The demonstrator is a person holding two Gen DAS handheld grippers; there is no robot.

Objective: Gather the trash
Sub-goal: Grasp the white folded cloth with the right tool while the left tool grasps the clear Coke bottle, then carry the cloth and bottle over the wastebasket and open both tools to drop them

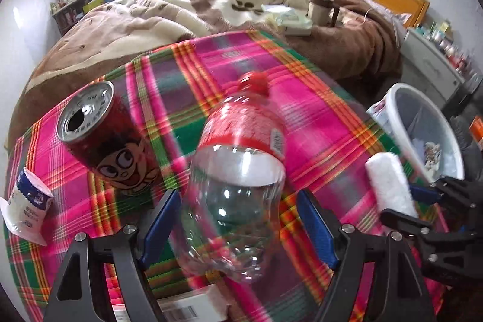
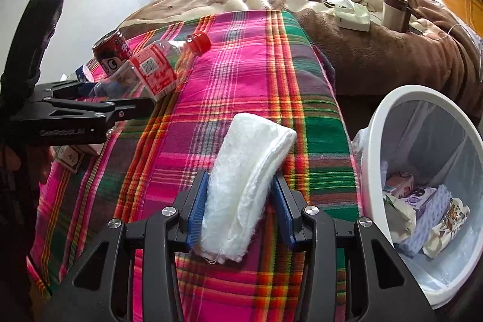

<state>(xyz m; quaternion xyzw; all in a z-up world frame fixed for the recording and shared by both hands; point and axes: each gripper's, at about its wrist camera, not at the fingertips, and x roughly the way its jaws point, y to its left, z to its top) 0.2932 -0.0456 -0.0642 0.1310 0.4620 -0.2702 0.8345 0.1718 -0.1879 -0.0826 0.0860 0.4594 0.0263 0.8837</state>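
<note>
Left gripper [image 1: 238, 224], jaws spread on either side of an empty clear bottle [image 1: 241, 171] with a red cap and red label; the blue pads stand beside the bottle's lower body, and contact cannot be confirmed because the frame is blurred; in the right wrist view the bottle [image 2: 154, 68] is tilted, cap up and away, above the plaid cloth [image 2: 241, 65] that covers the counter. Right gripper [image 2: 241, 210], jaws pinching a folded white towel [image 2: 244, 177] near its lower end; the towel's upper end leans forward over the cloth. Red can [image 1: 102, 135] with a cartoon face, top opened, standing tilted on the cloth just left of the bottle; small white packet [image 1: 28, 198] near the cloth's left edge. White bin [image 2: 422, 186] beside the counter on the right, lined with a clear bag, holding cartons and wrappers. Bed [image 1: 211, 11] with brown blanket behind the counter.
</note>
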